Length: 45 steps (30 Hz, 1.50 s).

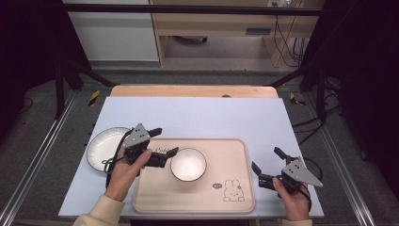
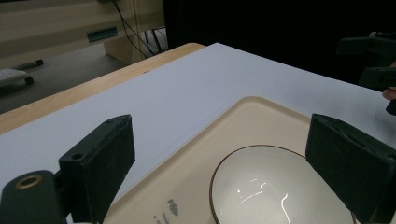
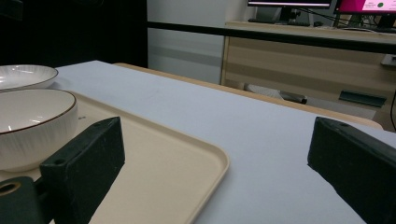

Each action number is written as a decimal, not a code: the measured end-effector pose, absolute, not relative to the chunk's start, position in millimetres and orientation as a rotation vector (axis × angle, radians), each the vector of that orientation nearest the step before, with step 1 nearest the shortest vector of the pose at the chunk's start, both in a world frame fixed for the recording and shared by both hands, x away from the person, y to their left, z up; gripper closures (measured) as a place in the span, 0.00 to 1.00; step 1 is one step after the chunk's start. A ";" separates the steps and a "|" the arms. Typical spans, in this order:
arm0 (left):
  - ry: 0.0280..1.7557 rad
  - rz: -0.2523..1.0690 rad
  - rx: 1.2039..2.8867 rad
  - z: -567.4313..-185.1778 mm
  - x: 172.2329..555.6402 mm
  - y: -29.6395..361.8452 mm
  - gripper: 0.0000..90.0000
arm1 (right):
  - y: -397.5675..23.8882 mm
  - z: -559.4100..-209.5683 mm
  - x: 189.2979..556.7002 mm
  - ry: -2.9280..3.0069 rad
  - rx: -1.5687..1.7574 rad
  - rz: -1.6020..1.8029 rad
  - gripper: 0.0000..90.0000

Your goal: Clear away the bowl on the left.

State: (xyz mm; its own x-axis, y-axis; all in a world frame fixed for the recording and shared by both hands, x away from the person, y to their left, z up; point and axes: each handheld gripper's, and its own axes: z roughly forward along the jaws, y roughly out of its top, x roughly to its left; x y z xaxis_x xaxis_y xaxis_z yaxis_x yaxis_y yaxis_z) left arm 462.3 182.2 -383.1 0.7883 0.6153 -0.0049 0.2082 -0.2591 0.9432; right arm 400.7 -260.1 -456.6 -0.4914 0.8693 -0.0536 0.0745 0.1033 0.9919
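From the high view, a white ceramic bowl with a dark rim (image 1: 188, 164) sits in a beige rectangular plastic tray (image 1: 235, 197) on the pale blue table (image 1: 197, 117), a white ribbed plate (image 1: 101, 146) at the tray's left. The left claw (image 1: 164, 141) hovers beside the bowl, jaws apart; the right claw (image 1: 268, 165) waits off-tray, also apart. In the left gripper view the bowl (image 2: 275, 186) lies between the jaws. The right gripper view shows the tray's edge (image 3: 205, 177). Closing off-centre could tip or skid the smooth bowl.
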 end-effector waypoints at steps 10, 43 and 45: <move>0.624 0.463 1.793 -385.4 459.5 197.4 0.09 | -260.1 -456.9 400.7 1.691 0.937 1.461 0.05; 0.667 0.480 1.746 -413.2 446.0 243.0 0.08 | -259.1 -457.8 400.6 1.704 0.935 1.457 0.05; 0.669 0.479 1.746 -414.7 445.3 244.8 0.08 | -259.0 -457.8 400.5 1.706 0.934 1.457 0.05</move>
State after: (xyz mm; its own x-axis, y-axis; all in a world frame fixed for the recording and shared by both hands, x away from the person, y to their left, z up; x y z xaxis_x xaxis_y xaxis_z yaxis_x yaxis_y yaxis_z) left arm 445.3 244.8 -414.7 0.7544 0.6561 -0.0205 0.1912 -0.1898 0.9630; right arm 400.5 -259.0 -457.8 -0.4975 0.8658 -0.0537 0.0824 0.1088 0.9906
